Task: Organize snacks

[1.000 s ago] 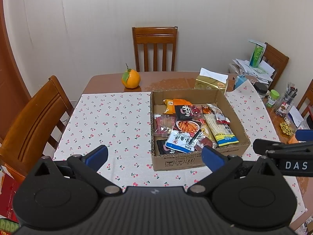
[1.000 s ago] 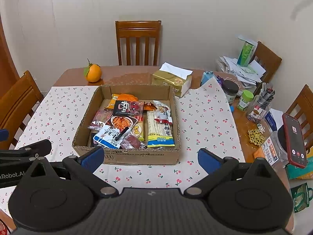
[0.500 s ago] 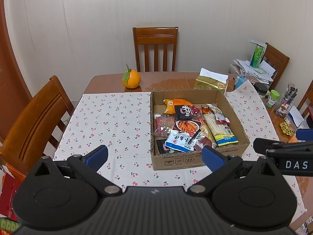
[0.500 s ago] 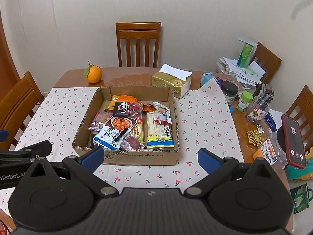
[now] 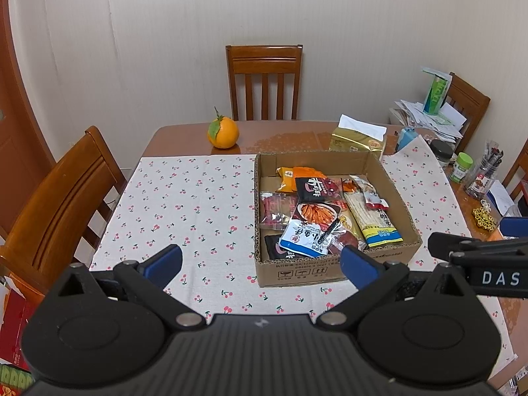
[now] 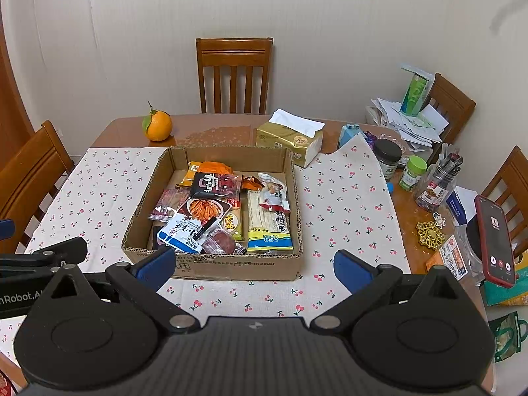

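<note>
An open cardboard box (image 5: 330,272) (image 6: 231,267) sits on the cherry-print tablecloth and holds several snack packets, among them a white and blue packet (image 5: 305,238) (image 6: 181,234) and a long yellow and blue noodle pack (image 5: 373,217) (image 6: 269,226). My left gripper (image 5: 260,262) is open and empty, held above the cloth in front of the box's left corner. My right gripper (image 6: 252,265) is open and empty, held above the box's near wall. Each gripper's side shows at the edge of the other's view.
An orange (image 5: 223,132) and a gold tissue pack (image 5: 358,138) lie behind the box. Jars, papers and a phone (image 6: 495,241) crowd the table's right side. Wooden chairs (image 5: 264,81) stand at the far, left and right sides.
Both grippers have drawn back slightly, so the box sits a little farther off. Jaws stay open.
</note>
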Available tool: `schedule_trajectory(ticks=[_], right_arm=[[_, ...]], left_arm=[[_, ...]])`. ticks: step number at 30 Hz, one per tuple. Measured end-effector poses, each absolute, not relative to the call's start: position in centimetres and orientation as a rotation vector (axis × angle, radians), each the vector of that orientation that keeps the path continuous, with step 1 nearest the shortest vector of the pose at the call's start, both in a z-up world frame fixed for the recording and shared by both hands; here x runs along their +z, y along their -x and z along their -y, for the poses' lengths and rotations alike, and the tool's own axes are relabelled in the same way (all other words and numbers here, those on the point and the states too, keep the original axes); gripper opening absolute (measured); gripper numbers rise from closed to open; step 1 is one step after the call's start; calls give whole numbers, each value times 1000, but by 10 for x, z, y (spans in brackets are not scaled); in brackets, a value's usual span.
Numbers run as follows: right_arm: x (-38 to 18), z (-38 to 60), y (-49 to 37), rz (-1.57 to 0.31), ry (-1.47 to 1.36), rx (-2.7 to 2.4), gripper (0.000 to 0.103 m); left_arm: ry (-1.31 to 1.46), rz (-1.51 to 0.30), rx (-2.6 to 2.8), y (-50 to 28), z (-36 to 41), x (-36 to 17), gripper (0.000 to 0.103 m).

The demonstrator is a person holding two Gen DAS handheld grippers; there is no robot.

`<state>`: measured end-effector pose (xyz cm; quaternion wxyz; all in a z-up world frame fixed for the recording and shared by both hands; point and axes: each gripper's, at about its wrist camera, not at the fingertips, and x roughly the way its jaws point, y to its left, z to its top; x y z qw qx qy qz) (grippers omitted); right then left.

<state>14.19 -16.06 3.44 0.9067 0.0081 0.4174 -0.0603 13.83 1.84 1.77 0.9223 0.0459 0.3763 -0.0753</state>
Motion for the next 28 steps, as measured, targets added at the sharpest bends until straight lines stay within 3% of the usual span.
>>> schedule_trajectory(ticks=[28], right_arm=[[32,164,-146,-864,-2,-120,103]], left_arm=[[-81,-790,-141,-141,-12,13,102]])
